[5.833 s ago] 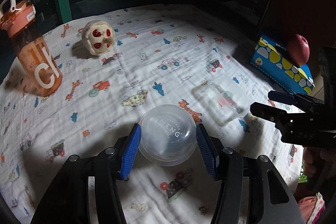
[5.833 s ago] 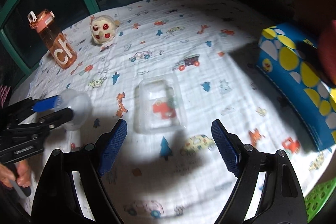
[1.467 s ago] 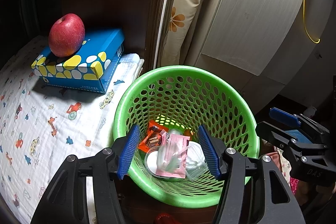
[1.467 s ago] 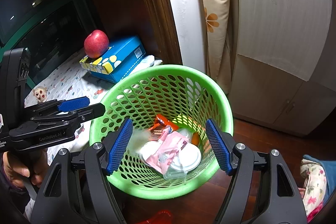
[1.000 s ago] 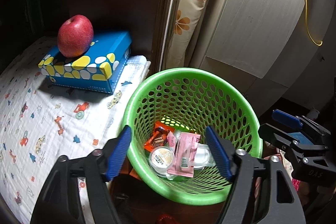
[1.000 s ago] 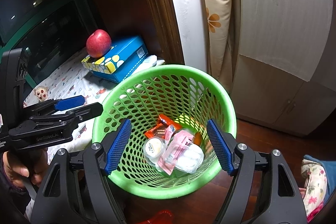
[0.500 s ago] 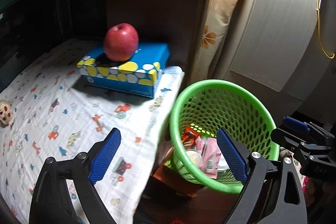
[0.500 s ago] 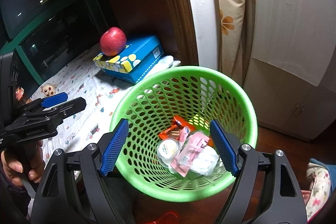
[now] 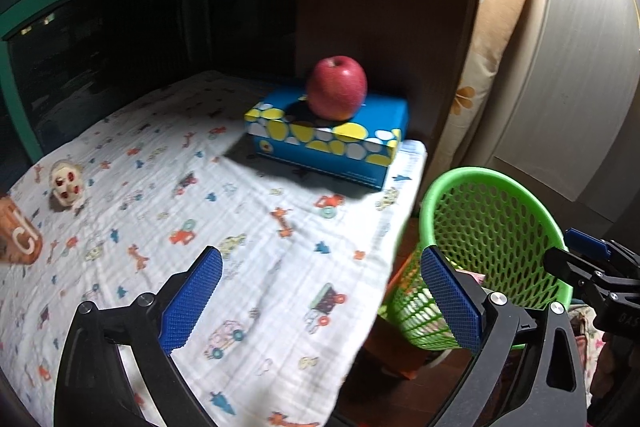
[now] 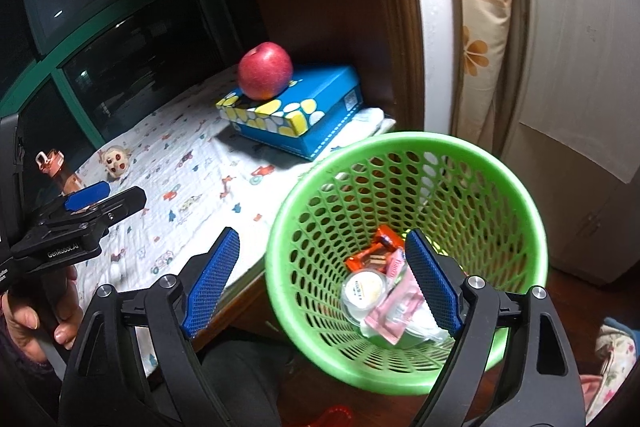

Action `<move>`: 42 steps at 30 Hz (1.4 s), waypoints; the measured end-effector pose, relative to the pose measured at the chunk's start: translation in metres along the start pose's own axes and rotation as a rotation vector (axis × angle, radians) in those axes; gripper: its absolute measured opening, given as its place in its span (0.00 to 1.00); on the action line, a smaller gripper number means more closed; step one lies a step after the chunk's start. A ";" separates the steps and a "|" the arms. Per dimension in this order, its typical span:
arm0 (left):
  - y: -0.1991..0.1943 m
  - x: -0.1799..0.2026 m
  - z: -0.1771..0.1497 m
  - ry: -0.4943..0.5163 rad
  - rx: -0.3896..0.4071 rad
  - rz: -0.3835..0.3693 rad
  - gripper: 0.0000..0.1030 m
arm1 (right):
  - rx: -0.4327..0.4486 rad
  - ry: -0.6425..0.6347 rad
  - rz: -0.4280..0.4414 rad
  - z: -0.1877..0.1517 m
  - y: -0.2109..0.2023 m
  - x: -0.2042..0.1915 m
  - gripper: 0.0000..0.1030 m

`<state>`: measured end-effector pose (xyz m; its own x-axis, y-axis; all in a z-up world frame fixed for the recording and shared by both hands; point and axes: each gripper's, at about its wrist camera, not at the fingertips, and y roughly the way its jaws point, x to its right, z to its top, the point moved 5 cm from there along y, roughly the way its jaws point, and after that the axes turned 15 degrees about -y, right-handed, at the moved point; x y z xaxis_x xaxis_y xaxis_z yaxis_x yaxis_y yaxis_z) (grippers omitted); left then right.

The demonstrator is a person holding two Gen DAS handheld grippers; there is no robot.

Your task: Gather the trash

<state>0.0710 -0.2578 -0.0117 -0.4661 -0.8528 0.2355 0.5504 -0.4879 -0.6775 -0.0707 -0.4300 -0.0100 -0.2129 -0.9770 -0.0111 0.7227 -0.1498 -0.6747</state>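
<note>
Green perforated plastic basket (image 10: 408,163) sits on the floor just off the bench edge, at about 3 o'clock in the left wrist view and dead centre in the right one; the task's trash is in its bottom: an orange snack wrapper (image 10: 370,253), a round white lidded cup (image 10: 365,291), a pink sachet (image 10: 396,311), some clear plastic underneath, hard to tell apart. Left tongs (image 9: 316,303) are spread wide with nothing between the blue pads, hovering over the white cartoon-print cloth (image 9: 200,187) that covers the bench, pointing back toward the bench top, probably to look for more trash. Right tongs (image 10: 320,283) are also spread wide and empty, above the basket's near rim at 6 o'clock, which fits a drop already made into it. Basket low beside the bench edge makes sense: short carry, straight drop. Red apple (image 9: 337,87) rests on top of a blue tissue box with yellow and white spots (image 9: 332,141) at 12 o'clock on the bench, against the dark wooden panel; not trash by my reading, likely distractors. Small cream toy with red spots (image 9: 66,183) at 9 o'clock and the orange drink bottle (image 9: 20,235), cut off at the left edge, likewise look like keepers. No loose wrapper or container is visible on the cloth in either view, so I'd judge collection nearly or fully done. A hand (image 10: 36,315) grips the left tool's handle.
</note>
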 end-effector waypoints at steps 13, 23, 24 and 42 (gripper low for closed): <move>-0.028 -0.074 -0.001 -0.113 0.040 0.107 0.93 | 0.027 -0.079 0.052 0.023 0.013 -0.056 0.86; -0.050 -0.124 -0.005 -0.205 0.062 0.183 0.93 | 0.038 -0.115 0.099 0.035 0.023 -0.093 0.86; -0.053 -0.128 -0.005 -0.210 0.069 0.189 0.93 | 0.040 -0.118 0.103 0.036 0.023 -0.096 0.86; -0.083 -0.190 -0.024 -0.327 0.090 0.298 0.93 | 0.068 -0.210 0.114 0.046 0.028 -0.145 0.87</move>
<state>0.0972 -0.0509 -0.0172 -0.0423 -0.9655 0.2569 0.6920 -0.2138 -0.6895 0.0110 -0.2994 0.0066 0.0089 -0.9972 0.0745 0.7784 -0.0398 -0.6264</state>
